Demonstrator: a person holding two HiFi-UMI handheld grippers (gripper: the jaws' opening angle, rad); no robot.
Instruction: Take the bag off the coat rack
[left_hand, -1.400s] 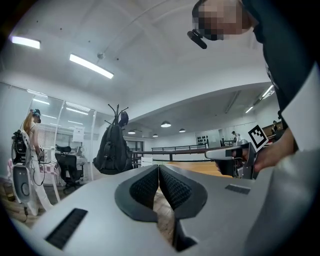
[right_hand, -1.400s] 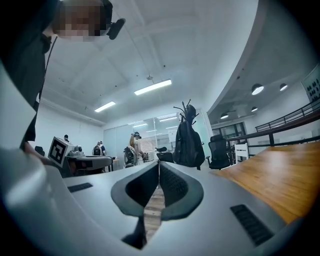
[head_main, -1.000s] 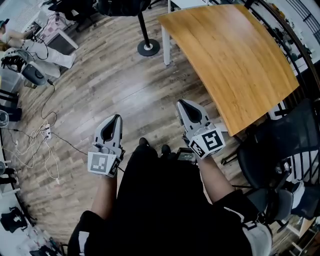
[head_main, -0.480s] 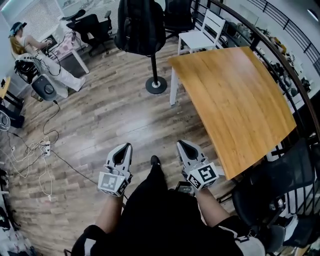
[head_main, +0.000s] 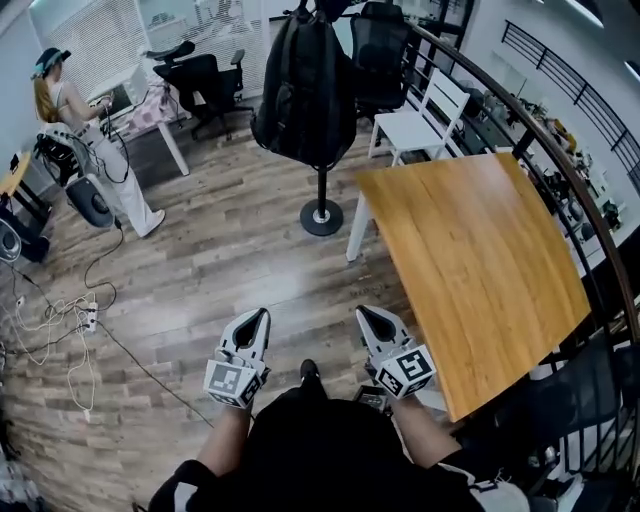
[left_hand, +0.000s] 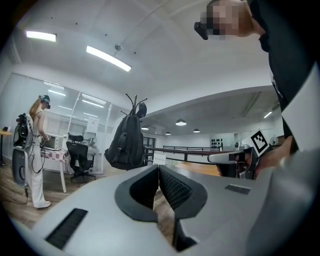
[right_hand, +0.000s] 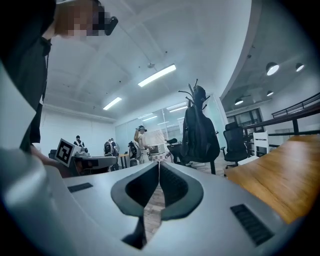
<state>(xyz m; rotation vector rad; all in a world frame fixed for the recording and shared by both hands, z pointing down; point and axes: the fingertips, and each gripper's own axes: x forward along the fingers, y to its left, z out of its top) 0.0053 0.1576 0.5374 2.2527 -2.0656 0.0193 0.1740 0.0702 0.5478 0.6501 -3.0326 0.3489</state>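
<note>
Black bag (head_main: 303, 90) hanging upright, long axis vertical, on the coat rack (head_main: 321, 188), well ahead.
Left tongs (head_main: 257, 318) and right tongs (head_main: 367, 316) closed, empty; open floor (head_main: 215, 260) between, table (head_main: 470, 260) edge near right.

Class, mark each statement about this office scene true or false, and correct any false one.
1. The black backpack hangs on the black coat rack. True.
2. The left gripper is shut on a backpack strap. False: its jaws are together on nothing, and it is held low near the person's body, far short of the backpack.
3. The right gripper has its jaws together with nothing between them. True.
4. In the head view, the wooden table with white legs stands left of the coat rack. False: it stands to the right of the rack.
</note>
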